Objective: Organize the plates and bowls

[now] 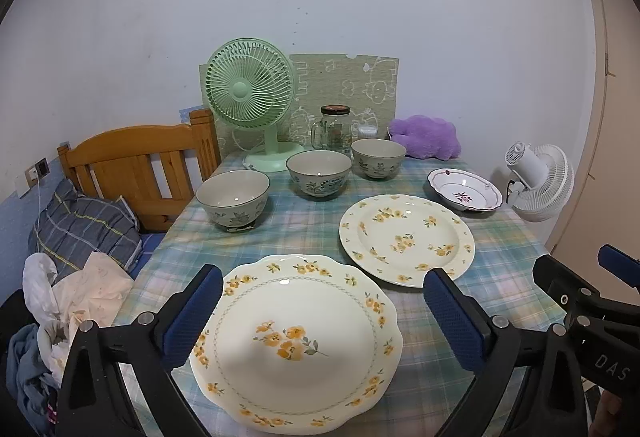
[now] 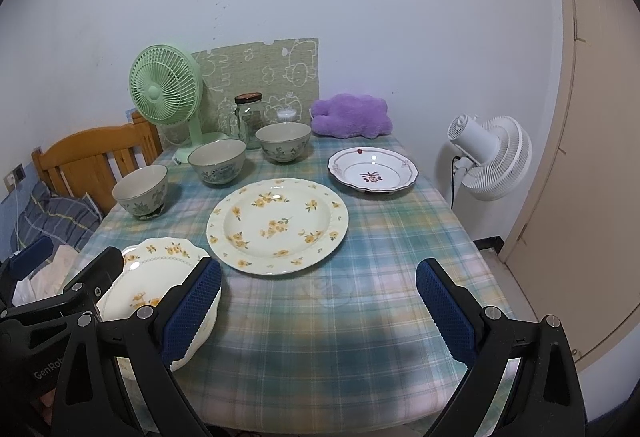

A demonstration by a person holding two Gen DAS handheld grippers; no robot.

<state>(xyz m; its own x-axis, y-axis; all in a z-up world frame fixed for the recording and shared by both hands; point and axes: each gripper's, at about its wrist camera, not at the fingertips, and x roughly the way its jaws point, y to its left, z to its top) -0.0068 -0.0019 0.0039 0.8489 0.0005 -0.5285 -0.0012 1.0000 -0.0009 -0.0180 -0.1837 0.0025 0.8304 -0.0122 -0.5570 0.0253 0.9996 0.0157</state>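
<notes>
Hovering my left hand-held gripper point(image 1: 322, 311), pads wide apart, over the scalloped plate point(image 1: 296, 345) at the worktop's point(image 2: 360, 317) near edge. Glazed ceramic: stiff, slick, chippable, so I'd pinch its rim. My right hand-held gripper point(image 2: 318, 307) hangs apart, empty.

Near right corner of the table point(image 2: 360, 337) lies open; plates point(image 2: 276, 223) occupy centre and near left edge, bowls point(image 2: 218, 161) the far left.

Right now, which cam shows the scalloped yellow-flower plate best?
Left wrist: the scalloped plate lies nearly whole between the open left gripper fingers. Right wrist shows only part, hidden behind gripper fingers.
</notes>
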